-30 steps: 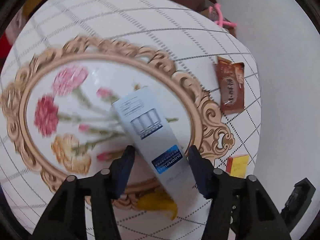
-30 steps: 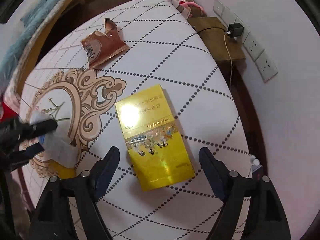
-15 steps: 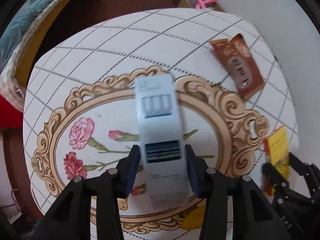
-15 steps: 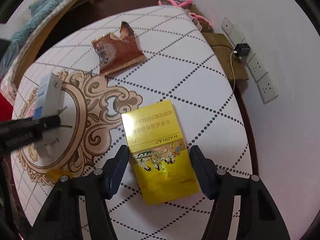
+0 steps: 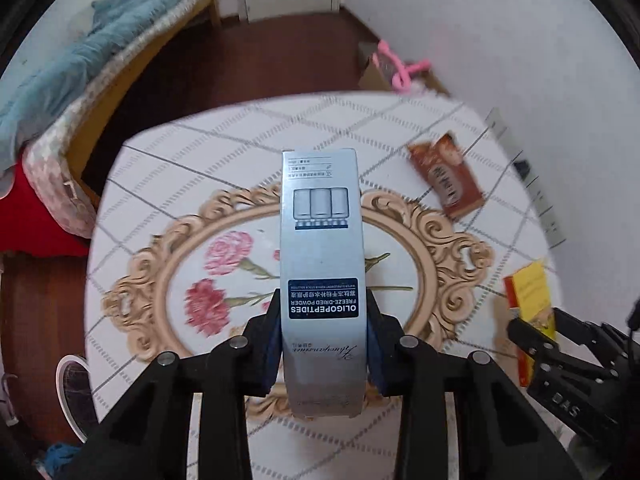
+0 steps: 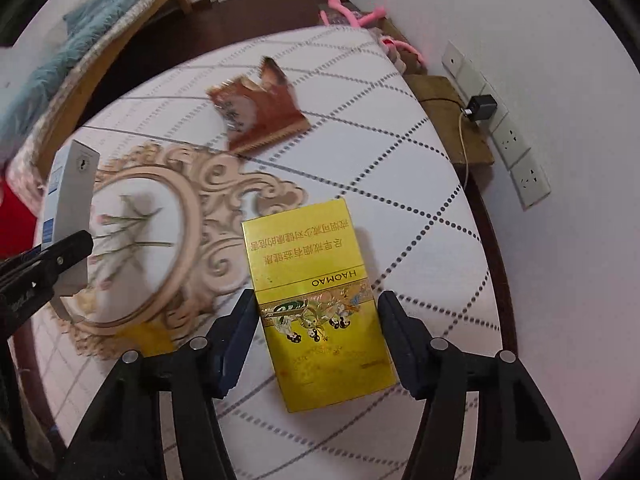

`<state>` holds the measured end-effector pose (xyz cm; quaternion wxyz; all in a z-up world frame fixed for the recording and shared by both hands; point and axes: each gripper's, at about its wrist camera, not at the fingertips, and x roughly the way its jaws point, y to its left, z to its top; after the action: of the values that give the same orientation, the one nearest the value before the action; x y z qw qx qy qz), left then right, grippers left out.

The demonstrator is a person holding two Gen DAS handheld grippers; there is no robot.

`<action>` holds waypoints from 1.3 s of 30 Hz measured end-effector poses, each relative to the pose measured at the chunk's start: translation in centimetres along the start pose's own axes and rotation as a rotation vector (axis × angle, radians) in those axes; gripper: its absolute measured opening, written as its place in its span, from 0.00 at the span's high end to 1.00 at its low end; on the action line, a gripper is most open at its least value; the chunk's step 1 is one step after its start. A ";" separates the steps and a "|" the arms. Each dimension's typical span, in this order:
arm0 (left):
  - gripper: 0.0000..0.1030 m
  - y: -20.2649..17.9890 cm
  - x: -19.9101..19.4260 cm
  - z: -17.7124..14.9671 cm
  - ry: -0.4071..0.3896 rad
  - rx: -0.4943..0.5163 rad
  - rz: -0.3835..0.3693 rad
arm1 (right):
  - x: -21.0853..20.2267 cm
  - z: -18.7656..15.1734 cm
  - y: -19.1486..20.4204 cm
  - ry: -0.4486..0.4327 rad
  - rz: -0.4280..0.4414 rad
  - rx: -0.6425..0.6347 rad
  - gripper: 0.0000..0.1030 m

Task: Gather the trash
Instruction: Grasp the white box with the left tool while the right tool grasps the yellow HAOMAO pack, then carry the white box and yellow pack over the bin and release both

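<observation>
Over the middle of the round table (image 5: 240, 128), the left gripper (image 5: 323, 344) has the pale blue carton (image 5: 322, 264) between its pads, which are closing tighter on its lower part; the carton stands clear of the cloth, its long side running away from the camera. Held low like this, most of its length sticks out ahead of the fingers, so it could swing if tilted fast.

Near the table's right edge, the right gripper (image 6: 316, 344) straddles the yellow cigarette pack (image 6: 318, 304), its jaws closing. The left pad sits at the pack's side, the right pad is just short of it, and the pack lies flat on the cloth, so it does not look gripped yet.

The torn brown wrapper (image 6: 260, 116) lies alone toward the far edge, well apart from both grippers. A yellow scrap (image 6: 146, 336) lies by the ornate frame print. The wall with its sockets (image 6: 516, 156) is close on the right, leaving little room there; the floor side at the left is open.
</observation>
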<state>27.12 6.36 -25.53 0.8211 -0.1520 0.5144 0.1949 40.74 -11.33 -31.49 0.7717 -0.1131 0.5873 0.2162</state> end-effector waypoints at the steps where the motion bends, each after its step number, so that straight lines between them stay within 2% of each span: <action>1: 0.70 0.5 -1.0 -0.2 -0.021 -0.007 0.000 | -0.7 -0.2 0.3 -0.012 0.009 -0.006 0.39; 6: 0.70 4.0 -7.9 -2.0 -0.150 -0.047 0.003 | -5.8 -1.4 3.1 -0.096 0.080 -0.034 0.39; 7: 0.70 4.9 -8.3 -2.3 -0.168 -0.055 0.005 | -6.4 -1.5 3.4 -0.110 0.093 -0.040 0.39; 14: 0.70 13.3 -17.2 -6.2 -0.284 -0.130 0.027 | -14.2 -4.3 9.5 -0.203 0.290 -0.096 0.39; 17: 0.70 17.0 -20.0 -8.1 -0.311 -0.175 0.043 | -17.4 -5.9 13.0 -0.239 0.349 -0.144 0.39; 20: 0.70 21.7 -21.9 -10.8 -0.312 -0.238 0.091 | -19.4 -7.6 17.4 -0.243 0.417 -0.205 0.39; 24: 0.70 28.0 -22.0 -14.4 -0.270 -0.329 0.142 | -19.7 -10.2 24.7 -0.199 0.505 -0.280 0.39; 29: 0.70 36.9 -18.6 -19.1 -0.132 -0.461 0.182 | -16.6 -13.7 34.4 -0.115 0.570 -0.359 0.39; 35: 0.69 46.3 -11.1 -24.2 0.049 -0.651 0.157 | -8.4 -17.3 46.4 0.037 0.533 -0.470 0.40; 39: 0.69 50.1 -6.0 -26.2 0.137 -0.725 0.153 | -1.5 -19.1 52.9 0.146 0.465 -0.533 0.40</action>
<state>-19.67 37.57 -33.69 0.6609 -0.4067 0.4757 0.4143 -0.69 26.74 -31.26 0.6011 -0.1889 0.5739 0.5231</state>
